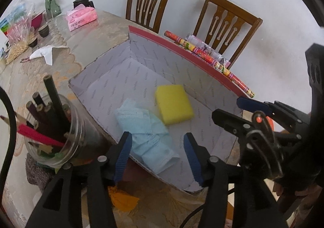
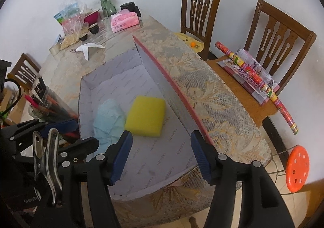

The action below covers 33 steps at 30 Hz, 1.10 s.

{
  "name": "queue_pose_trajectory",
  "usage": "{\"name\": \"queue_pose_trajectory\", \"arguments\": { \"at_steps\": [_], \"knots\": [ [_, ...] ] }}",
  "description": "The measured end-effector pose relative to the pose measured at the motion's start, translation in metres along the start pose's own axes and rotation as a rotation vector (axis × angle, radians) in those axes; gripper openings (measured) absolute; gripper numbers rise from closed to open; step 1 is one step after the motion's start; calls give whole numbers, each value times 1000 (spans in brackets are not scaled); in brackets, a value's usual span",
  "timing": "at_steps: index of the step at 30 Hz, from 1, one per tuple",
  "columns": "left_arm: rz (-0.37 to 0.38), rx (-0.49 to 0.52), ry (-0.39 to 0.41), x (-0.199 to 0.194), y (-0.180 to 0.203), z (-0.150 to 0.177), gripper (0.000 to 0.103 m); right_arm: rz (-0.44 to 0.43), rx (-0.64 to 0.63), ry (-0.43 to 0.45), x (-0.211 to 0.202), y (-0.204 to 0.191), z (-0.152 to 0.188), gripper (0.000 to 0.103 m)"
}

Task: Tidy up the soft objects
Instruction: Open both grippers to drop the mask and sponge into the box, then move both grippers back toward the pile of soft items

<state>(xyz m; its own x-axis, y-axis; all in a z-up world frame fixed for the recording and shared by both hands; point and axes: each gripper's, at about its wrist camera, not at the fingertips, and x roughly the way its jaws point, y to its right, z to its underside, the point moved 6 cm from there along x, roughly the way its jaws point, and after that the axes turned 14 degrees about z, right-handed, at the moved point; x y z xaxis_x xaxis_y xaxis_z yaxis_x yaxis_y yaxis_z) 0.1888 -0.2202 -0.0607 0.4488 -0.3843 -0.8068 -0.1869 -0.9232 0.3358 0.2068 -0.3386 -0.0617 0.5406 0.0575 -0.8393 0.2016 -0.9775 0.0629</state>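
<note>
A shallow cardboard box (image 1: 141, 49) with a grey lining and red rim lies on the table; it also shows in the right wrist view (image 2: 141, 59). Inside lie a yellow sponge (image 1: 173, 104) (image 2: 146, 116) and a crumpled light blue face mask (image 1: 147, 134) (image 2: 109, 118), side by side. My left gripper (image 1: 158, 157) is open and empty, just above the near edge of the box over the mask. My right gripper (image 2: 161, 155) is open and empty above the near end of the box. The right gripper also shows at the right of the left wrist view (image 1: 232, 110).
A clear jar of coloured pencils (image 1: 50, 130) stands left of the box. An orange scrap (image 1: 123, 199) lies in front of it. A pink tissue pack (image 2: 124, 21), vase (image 2: 108, 7), bowls and bags sit at the far end. Two chairs (image 2: 202, 9) stand right, one holding wrapping paper rolls (image 2: 257, 84). An orange stool (image 2: 297, 169) stands on the floor.
</note>
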Motion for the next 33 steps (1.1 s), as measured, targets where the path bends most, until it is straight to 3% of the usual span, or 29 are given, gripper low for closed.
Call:
{"name": "queue_pose_trajectory", "arguments": {
  "at_steps": [7, 21, 33],
  "knots": [
    [25, 3, 22, -7, 5, 0, 63, 1, 4, 32, -10, 4, -1, 63],
    [-7, 9, 45, -33, 4, 10, 64, -6, 35, 69, -30, 10, 3, 63],
    [-46, -1, 74, -79, -30, 32, 64, -16, 27, 69, -57, -29, 26, 63]
  ]
}}
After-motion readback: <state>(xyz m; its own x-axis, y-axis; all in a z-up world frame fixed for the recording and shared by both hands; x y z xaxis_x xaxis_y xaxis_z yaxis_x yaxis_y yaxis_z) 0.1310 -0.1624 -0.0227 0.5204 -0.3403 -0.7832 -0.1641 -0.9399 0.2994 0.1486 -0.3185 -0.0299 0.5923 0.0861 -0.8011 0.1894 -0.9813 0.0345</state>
